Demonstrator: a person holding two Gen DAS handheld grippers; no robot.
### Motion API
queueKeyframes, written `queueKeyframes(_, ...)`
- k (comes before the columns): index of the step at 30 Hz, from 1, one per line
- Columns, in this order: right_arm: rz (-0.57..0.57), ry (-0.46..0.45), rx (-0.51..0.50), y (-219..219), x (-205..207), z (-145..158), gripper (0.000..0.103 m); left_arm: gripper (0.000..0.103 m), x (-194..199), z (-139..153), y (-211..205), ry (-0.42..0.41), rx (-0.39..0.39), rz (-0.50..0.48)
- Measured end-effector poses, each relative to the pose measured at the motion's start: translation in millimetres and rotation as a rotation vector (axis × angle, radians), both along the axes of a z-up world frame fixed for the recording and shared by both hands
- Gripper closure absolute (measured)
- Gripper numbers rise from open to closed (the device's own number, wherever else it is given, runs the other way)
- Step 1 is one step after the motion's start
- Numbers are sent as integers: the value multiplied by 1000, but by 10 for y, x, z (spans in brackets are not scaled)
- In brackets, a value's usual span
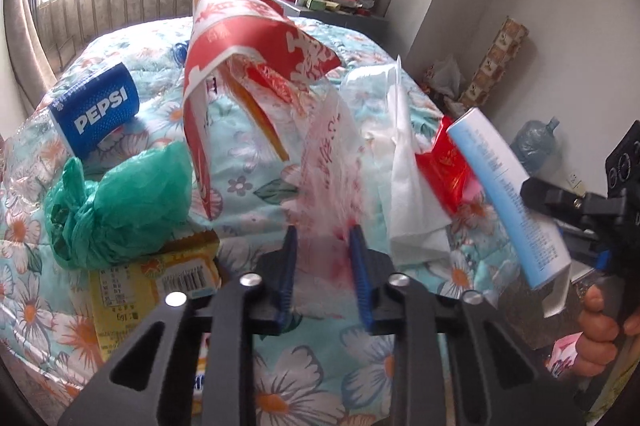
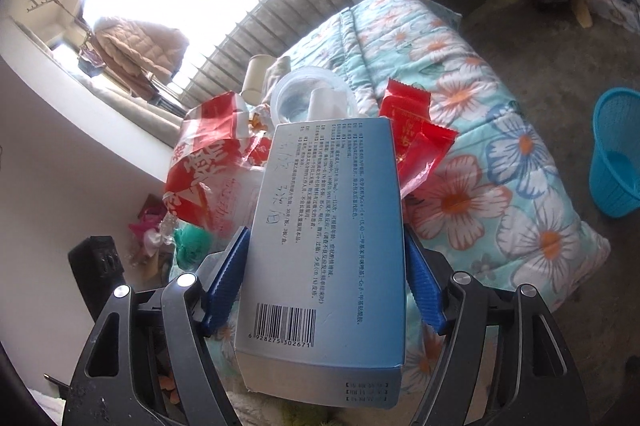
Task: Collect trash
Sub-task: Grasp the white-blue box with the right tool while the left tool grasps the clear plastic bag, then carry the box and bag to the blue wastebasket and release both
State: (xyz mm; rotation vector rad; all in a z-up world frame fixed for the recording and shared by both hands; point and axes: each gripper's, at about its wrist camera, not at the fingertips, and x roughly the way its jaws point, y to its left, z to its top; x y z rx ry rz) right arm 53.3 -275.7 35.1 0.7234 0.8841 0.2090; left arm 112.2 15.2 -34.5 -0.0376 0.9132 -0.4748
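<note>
In the left wrist view, a thin clear plastic bag with red print is pinched between the narrowed blue pads of the left gripper and rises from them above the flowered quilt. Just left of the gripper a yellow packet is seen on the quilt, with a knotted green bag resting partly on it. Further back a blue Pepsi cup is lying on its side, and a white tissue and a red wrapper are found to the right. In the right wrist view, a light blue box is clamped across its width by the right gripper. Beyond it a blue basket is seen on the floor, well apart from the quilt
</note>
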Motion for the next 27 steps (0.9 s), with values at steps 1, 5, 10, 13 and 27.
queueKeyframes(1, -2, -4, 0, -4, -11, 13, 34, 87, -27, 6, 8, 3, -4, -3)
queueKeyframes(5, -6, -26, 5, -26, -83, 65, 34, 95, -142, 63, 40, -13, -3, -3)
queueKeyframes(10, -7, -53, 12, -37, -167, 119, 35, 98, -373, 216, 106, -46, -1, -23)
queueKeyframes(13, -10, -71, 22, -45, -221, 160, 35, 99, -490, 327, 89, -71, -6, -49)
queueKeyframes(27, -128, -198, 44, -509, -533, 434, 35, 99, -712, 1013, -451, -210, -90, -265)
